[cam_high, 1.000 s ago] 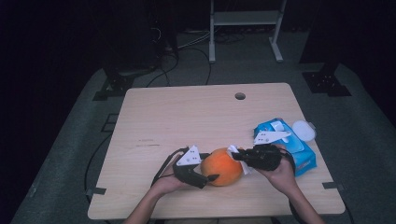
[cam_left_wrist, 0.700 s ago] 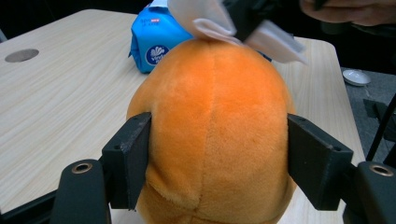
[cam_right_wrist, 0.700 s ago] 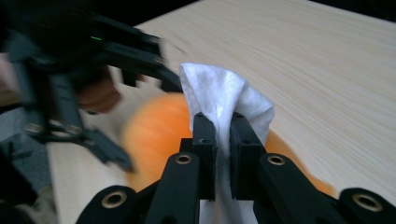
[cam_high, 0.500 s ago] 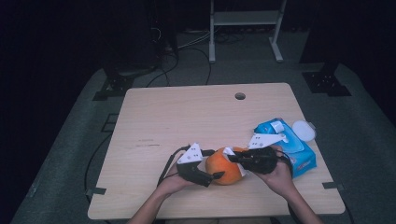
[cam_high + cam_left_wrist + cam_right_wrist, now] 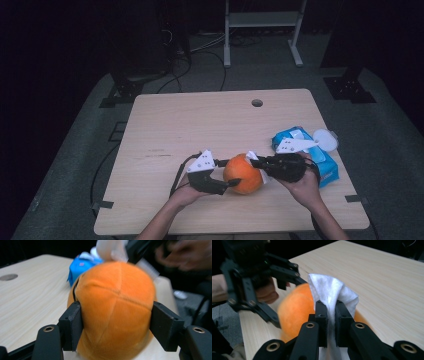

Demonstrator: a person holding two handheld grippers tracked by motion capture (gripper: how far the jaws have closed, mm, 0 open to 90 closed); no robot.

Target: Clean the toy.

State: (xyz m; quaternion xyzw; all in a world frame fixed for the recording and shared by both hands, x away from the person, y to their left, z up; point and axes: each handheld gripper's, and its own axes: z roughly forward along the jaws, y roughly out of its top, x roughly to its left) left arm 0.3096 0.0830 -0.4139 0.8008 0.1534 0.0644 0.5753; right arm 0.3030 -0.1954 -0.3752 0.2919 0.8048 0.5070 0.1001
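Observation:
An orange plush ball (image 5: 242, 172) rests near the table's front edge. My left gripper (image 5: 227, 173) comes at it from the left. Its jaws have just been closing with the ball (image 5: 115, 305) between them, and both pads now press into its sides. My right gripper (image 5: 257, 165) reaches in from the right, shut on a folded white wipe (image 5: 329, 288). The wipe (image 5: 254, 159) lies against the top right of the ball (image 5: 295, 310). In the right gripper view the left gripper (image 5: 287, 287) stands beyond the ball.
A blue pack of wipes (image 5: 305, 152) with its white lid (image 5: 325, 137) flipped open lies behind the right hand. The wooden table (image 5: 200, 125) has a small round hole (image 5: 257, 103) near its far edge. Dark floor, cables and a stand surround it.
The left gripper's jaws spread around the orange ball and then closed onto its sides. The right gripper with the wipe stayed against the ball's top right.

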